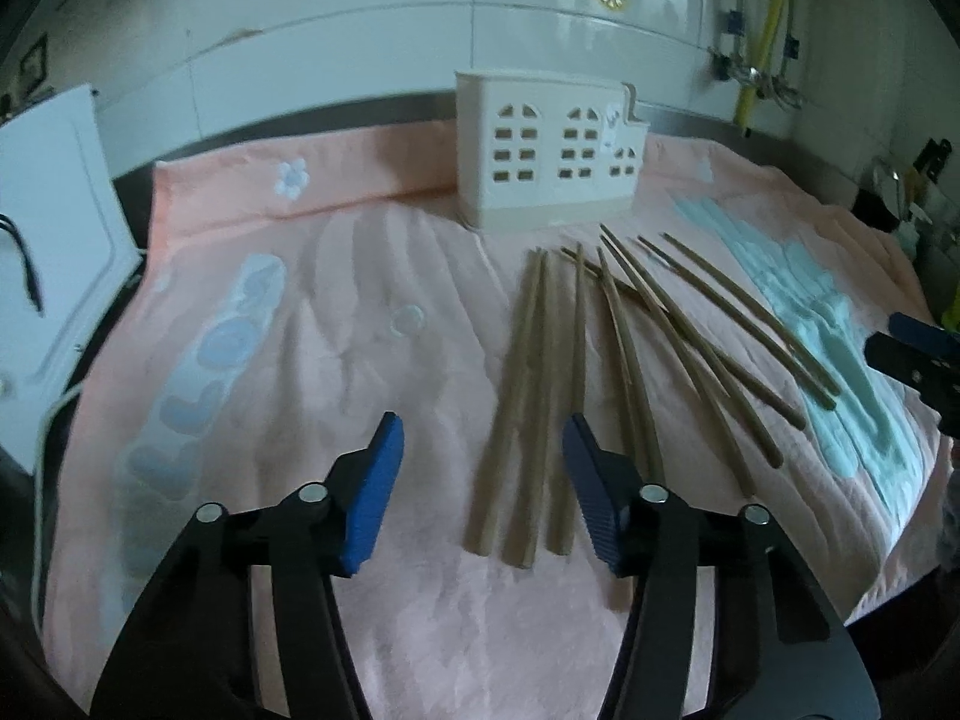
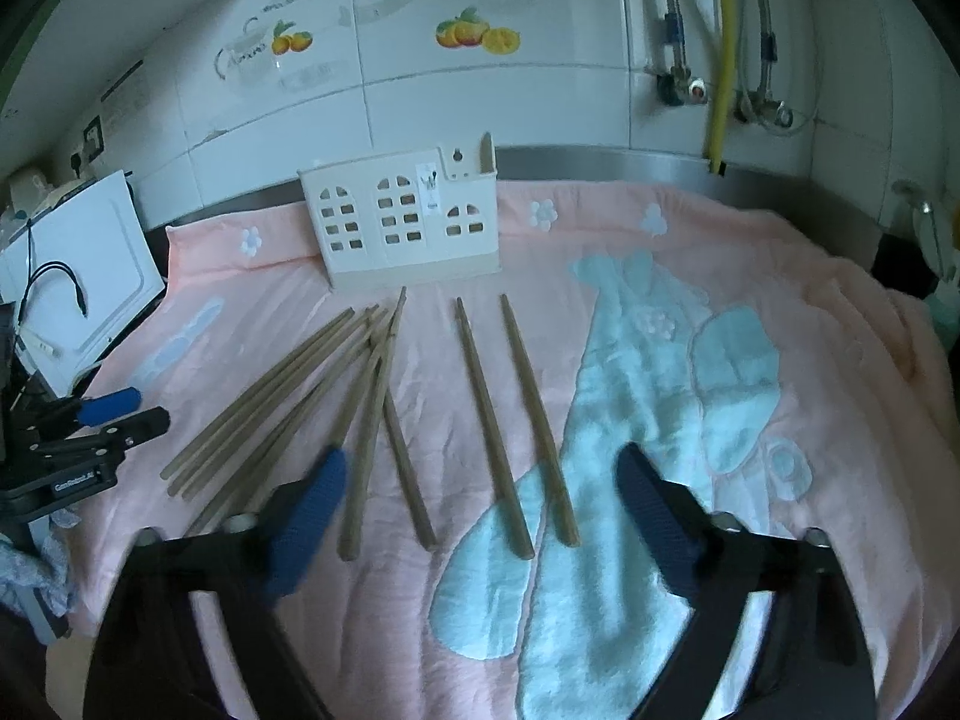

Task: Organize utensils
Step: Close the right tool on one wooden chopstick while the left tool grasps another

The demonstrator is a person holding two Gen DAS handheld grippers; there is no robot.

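Several wooden chopsticks lie loose on a pink towel (image 1: 312,312) in front of a white house-shaped utensil holder (image 1: 543,162), which stands upright at the back. My left gripper (image 1: 483,426) is open low over the towel. Three parallel chopsticks (image 1: 528,396) lie between its blue pads, which do not touch them. In the right wrist view the holder (image 2: 402,228) stands behind the fanned chopsticks. My right gripper (image 2: 483,455) is open wide above the thick ends of a separate pair of chopsticks (image 2: 522,420). Nothing is held.
A white board (image 1: 54,252) with a black cable lies off the towel's left edge. A tiled wall with a yellow pipe (image 2: 723,54) and taps runs behind. The other gripper shows at the frame edge in each view, the left one (image 2: 114,414) and the right one (image 1: 912,348).
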